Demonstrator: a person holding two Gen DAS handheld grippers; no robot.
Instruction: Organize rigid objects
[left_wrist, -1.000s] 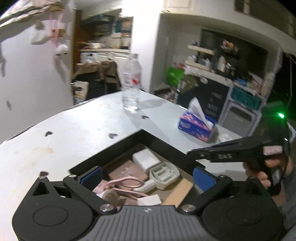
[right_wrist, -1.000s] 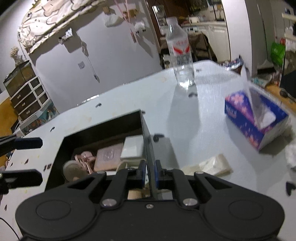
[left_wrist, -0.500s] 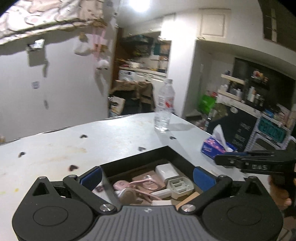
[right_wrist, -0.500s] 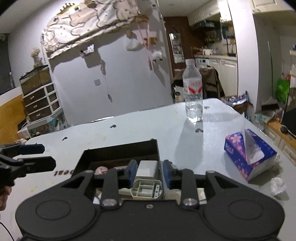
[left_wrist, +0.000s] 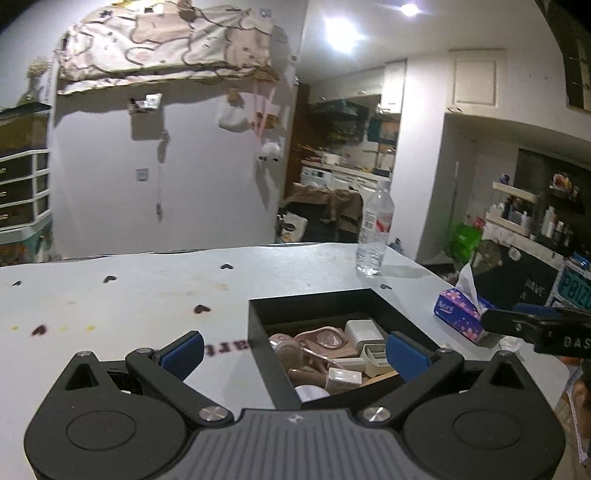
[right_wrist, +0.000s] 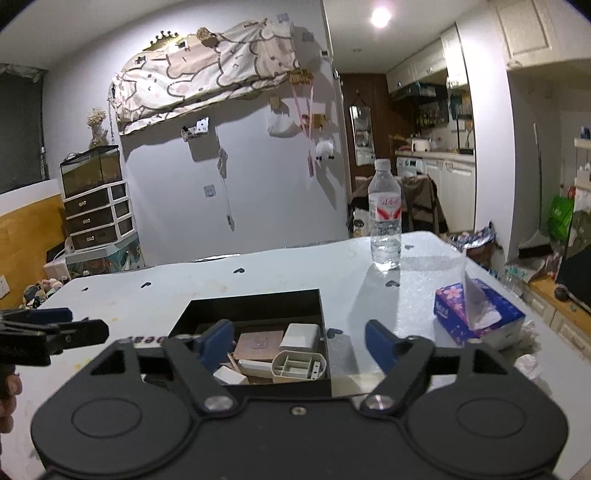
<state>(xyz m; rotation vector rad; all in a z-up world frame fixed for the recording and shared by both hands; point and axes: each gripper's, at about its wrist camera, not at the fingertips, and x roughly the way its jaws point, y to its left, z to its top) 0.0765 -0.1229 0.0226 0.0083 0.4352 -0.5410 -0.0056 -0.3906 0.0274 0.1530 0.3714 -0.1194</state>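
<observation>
Now my right gripper (right_wrist: 301, 341) hangs low over the near edge of the black box (right_wrist: 255, 308), its jaws opening wide with nothing pressed between the blue pads (right_wrist: 218, 339). Through the gap I see the box's contents below: a grey slotted holder (right_wrist: 299, 365) lies at the near right corner, loose, touching neither pad. Behind it sits a white adapter (right_wrist: 300, 336), and just left of that a brown card (right_wrist: 258, 345). A small white block (right_wrist: 231, 374) lies at the near left.

My left gripper (left_wrist: 293, 354) is spread wide too and holds nothing; its right pad stands over the box, its left pad over bare table (left_wrist: 110, 306). From this side the box shows pink items (left_wrist: 321, 338) heaped in the middle, the adapter (left_wrist: 364, 330) toward the far right, the holder (left_wrist: 375, 356) just beside the right pad, and a white round thing (left_wrist: 312, 392) at the near wall.

Each gripper shows in the other's view as a dark bar at the edge of frame, with fingers (right_wrist: 9, 384) of my hand behind the left one.

Farther back on the table a water bottle (right_wrist: 385, 218) stands upright, well apart from the box. A tissue box (right_wrist: 476, 314) lies to the right, with a crumpled tissue (right_wrist: 528, 365) near it.
</observation>
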